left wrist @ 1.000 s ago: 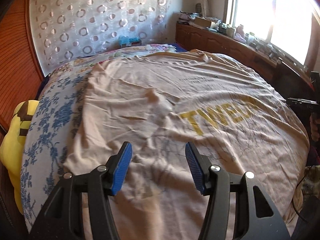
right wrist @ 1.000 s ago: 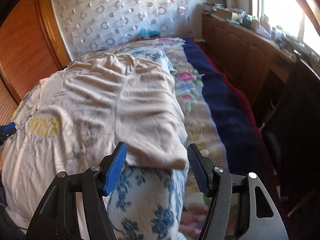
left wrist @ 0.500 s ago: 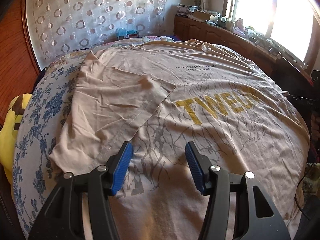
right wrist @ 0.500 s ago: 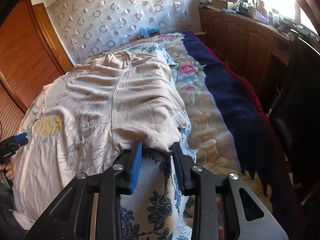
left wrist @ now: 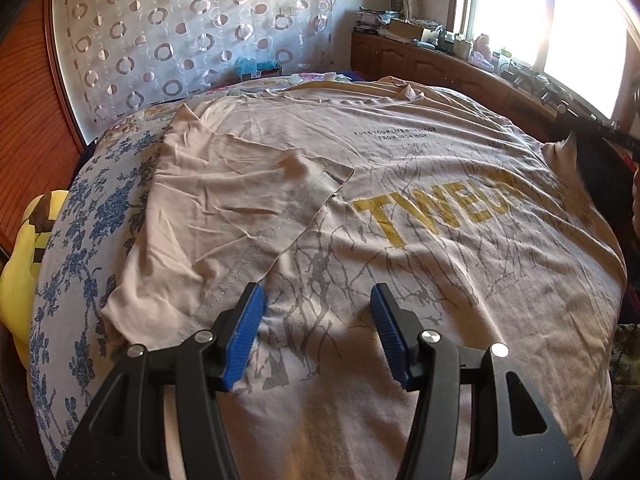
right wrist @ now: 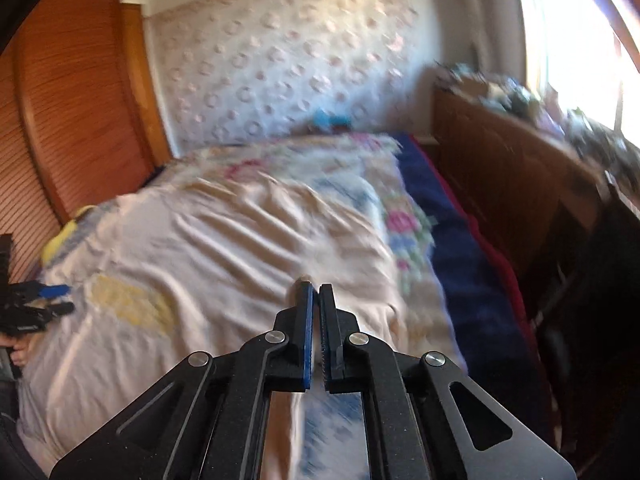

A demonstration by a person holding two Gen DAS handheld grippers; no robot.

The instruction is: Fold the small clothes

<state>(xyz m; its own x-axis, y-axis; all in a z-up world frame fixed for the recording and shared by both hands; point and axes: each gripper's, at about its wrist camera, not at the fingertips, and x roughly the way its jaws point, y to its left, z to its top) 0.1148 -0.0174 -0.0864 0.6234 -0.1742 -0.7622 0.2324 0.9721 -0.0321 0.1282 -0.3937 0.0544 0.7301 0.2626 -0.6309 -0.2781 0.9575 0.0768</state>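
Note:
A beige T-shirt (left wrist: 420, 184) with yellow letters lies spread over the bed, its left sleeve (left wrist: 224, 216) folded in over the chest. My left gripper (left wrist: 318, 320) is open and empty just above the shirt's lower part. In the blurred right wrist view my right gripper (right wrist: 316, 296) is shut on the edge of the shirt's other sleeve (right wrist: 360, 280) and holds it lifted off the bed. The left gripper also shows in the right wrist view (right wrist: 36, 304) at the far left edge.
The bed has a blue floral sheet (left wrist: 80, 240) and a dark blue blanket (right wrist: 460, 260) along its right side. A yellow plush toy (left wrist: 28, 256) sits at the left. A cluttered wooden cabinet (left wrist: 460, 68) runs under the window.
My right gripper closed on the right sleeve's edge and has lifted it, moving fast. My left gripper stayed open and has come closer to the shirt.

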